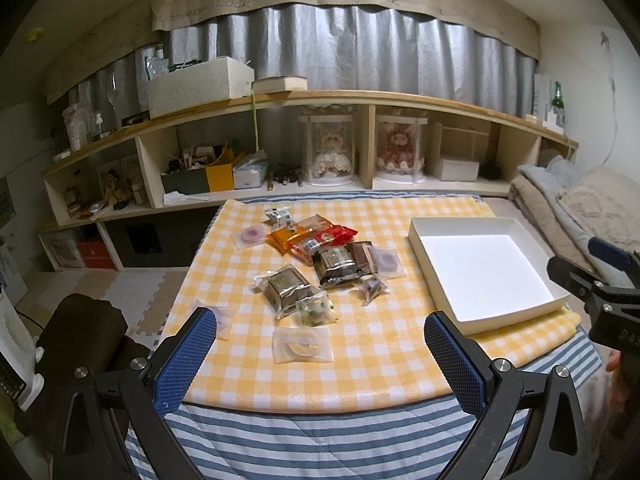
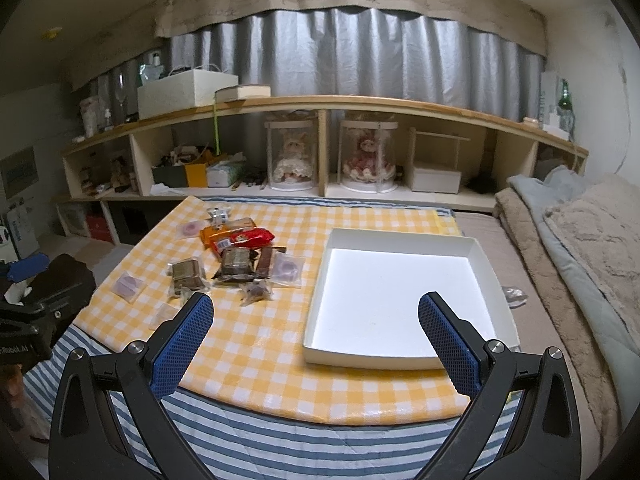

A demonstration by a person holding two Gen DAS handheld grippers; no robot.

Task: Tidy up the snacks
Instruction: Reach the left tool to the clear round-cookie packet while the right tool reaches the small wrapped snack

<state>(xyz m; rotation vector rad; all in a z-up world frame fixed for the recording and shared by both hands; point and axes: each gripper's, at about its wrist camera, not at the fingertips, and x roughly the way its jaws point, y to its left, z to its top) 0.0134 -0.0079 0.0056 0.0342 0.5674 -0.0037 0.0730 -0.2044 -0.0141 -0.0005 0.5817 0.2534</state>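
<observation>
I am hovering over the surface [image 1: 360, 376], where the checked cloth is covering it. The white box [image 2: 316, 344] is waiting empty on the right for filling. The snacks [image 1: 320, 260] are lying scattered left of it. My left claw [image 1: 320, 344] and right claw [image 2: 316, 332] are both spreading wide, holding nothing.

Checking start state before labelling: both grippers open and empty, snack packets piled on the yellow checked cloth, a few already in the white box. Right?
One thing is wrong: the shallow white cardboard box is empty, as the right wrist view shows. All the snack packets still lie on the yellow checked cloth.
</observation>
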